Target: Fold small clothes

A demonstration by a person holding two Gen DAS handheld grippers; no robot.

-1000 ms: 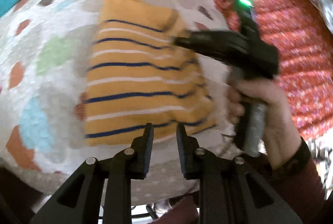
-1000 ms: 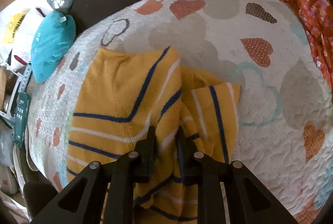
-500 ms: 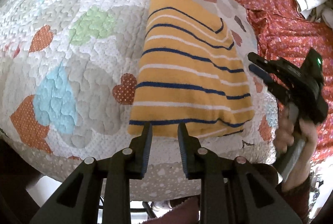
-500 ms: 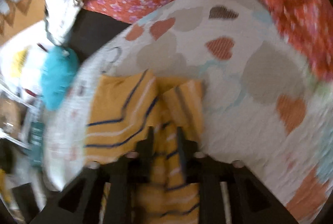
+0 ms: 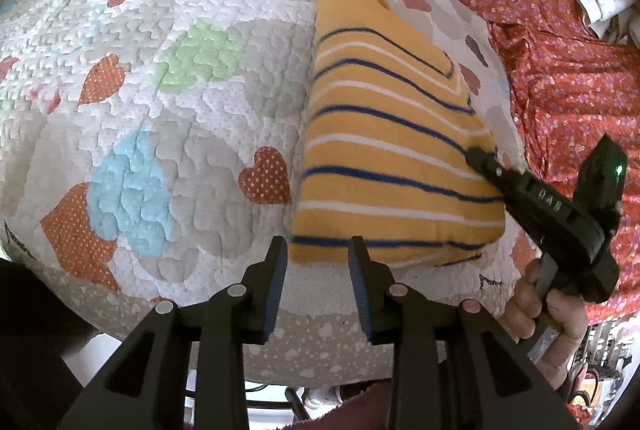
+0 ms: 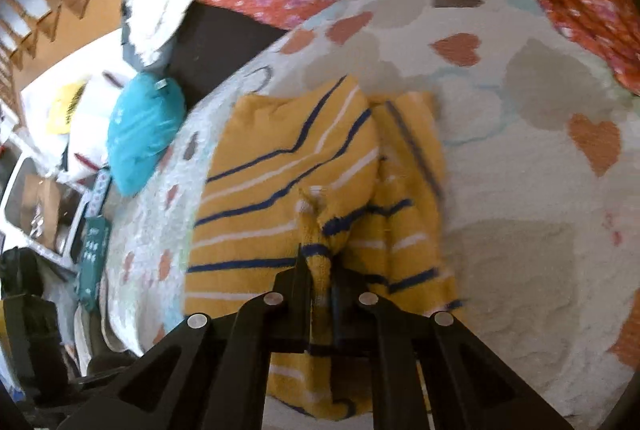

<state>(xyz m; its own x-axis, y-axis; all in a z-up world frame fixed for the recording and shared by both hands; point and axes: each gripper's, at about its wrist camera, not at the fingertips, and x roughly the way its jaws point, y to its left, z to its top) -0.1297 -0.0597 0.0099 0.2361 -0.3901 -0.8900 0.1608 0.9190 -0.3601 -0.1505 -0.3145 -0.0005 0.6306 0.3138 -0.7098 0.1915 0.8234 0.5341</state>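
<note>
One yellow striped garment (image 5: 384, 134) is seen, partly folded, lying on the heart-patterned quilt (image 5: 160, 110) at centre right of the left wrist view and at centre of the right wrist view. The right gripper (image 6: 320, 270) is clenched on a bunched ridge of the garment's fabric, which rises between the jaws at lower centre of the right wrist view; in the left wrist view the same tool is seen at the garment's right edge. The left gripper (image 5: 316, 254) is held released, jaws apart, nothing between them, just short of the garment's near hem at bottom centre. The knit is judged soft, light and limp: it bunches readily where pinched, and no stiffness is to be expected, so any lifted part will likely sag and drag the layers beneath. A hold is best taken at a hem or a corner, through all layers, rather than mid-panel. Counted: one garment, two grippers, one quilt, one teal cushion (image 6: 144, 134) at left, one red floral cloth (image 5: 520, 10) along the upper right.
</note>
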